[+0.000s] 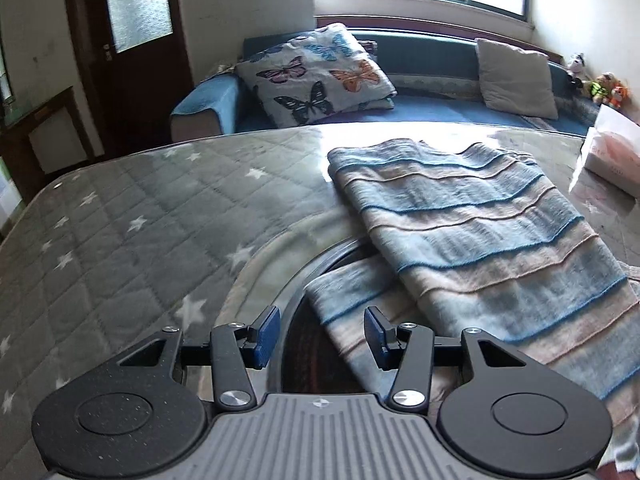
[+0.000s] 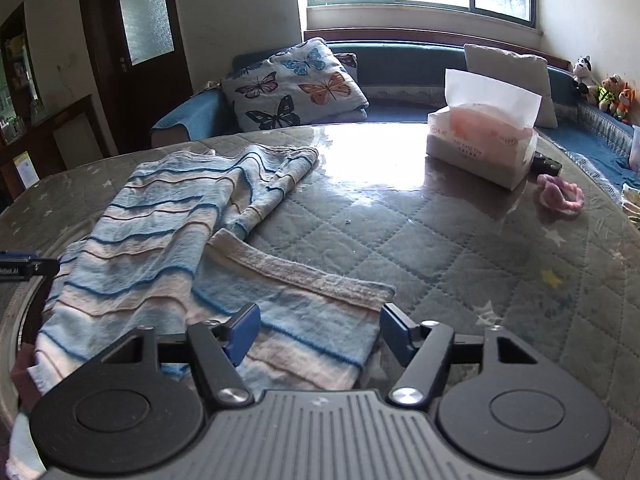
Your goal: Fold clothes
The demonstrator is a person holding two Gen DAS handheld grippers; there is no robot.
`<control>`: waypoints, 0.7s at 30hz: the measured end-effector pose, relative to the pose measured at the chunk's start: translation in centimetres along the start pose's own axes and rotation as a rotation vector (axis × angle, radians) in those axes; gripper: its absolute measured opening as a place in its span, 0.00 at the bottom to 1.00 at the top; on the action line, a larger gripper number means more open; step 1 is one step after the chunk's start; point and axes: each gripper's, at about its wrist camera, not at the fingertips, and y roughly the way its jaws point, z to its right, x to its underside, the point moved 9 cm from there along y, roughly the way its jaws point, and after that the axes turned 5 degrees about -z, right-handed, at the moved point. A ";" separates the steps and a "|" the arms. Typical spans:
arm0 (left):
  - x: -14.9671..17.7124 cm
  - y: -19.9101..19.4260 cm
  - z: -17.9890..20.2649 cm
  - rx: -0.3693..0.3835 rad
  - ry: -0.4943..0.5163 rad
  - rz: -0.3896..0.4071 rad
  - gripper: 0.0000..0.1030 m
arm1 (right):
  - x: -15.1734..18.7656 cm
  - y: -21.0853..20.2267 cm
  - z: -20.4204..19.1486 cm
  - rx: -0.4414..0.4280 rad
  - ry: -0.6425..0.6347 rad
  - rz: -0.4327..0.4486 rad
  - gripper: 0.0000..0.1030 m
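A blue, beige and white striped garment (image 1: 472,232) lies partly folded on the quilted grey star-print table cover (image 1: 140,216). In the right wrist view the garment (image 2: 168,232) spreads from the near left toward the table's middle, with a ribbed hem (image 2: 304,276) facing right. My left gripper (image 1: 320,336) is open and empty just above the garment's near left corner. My right gripper (image 2: 320,332) is open and empty, its jaws straddling the garment's near right corner by the hem. Part of the left gripper (image 2: 24,268) shows at the left edge of the right wrist view.
A tissue box (image 2: 480,144) stands at the table's far right, also visible in the left wrist view (image 1: 612,152). A pink scrunchie (image 2: 560,196) and a dark remote (image 2: 546,166) lie near it. A blue sofa (image 2: 400,92) with a butterfly pillow (image 2: 296,84) runs behind the table.
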 end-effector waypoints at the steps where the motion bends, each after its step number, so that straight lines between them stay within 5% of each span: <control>1: -0.1 0.3 0.1 0.006 0.004 -0.001 0.48 | 0.0 0.2 0.1 -0.002 0.002 -0.001 0.59; 8: -0.4 1.4 0.8 0.054 0.023 0.000 0.26 | -0.3 0.9 0.5 0.008 0.001 0.001 0.56; 11: -0.5 1.4 1.0 0.057 0.038 0.014 0.09 | -0.5 1.1 0.8 0.021 0.003 0.005 0.56; 21: -0.6 -0.9 0.3 -0.018 0.014 0.081 0.02 | -0.7 1.8 1.3 0.052 0.008 0.021 0.55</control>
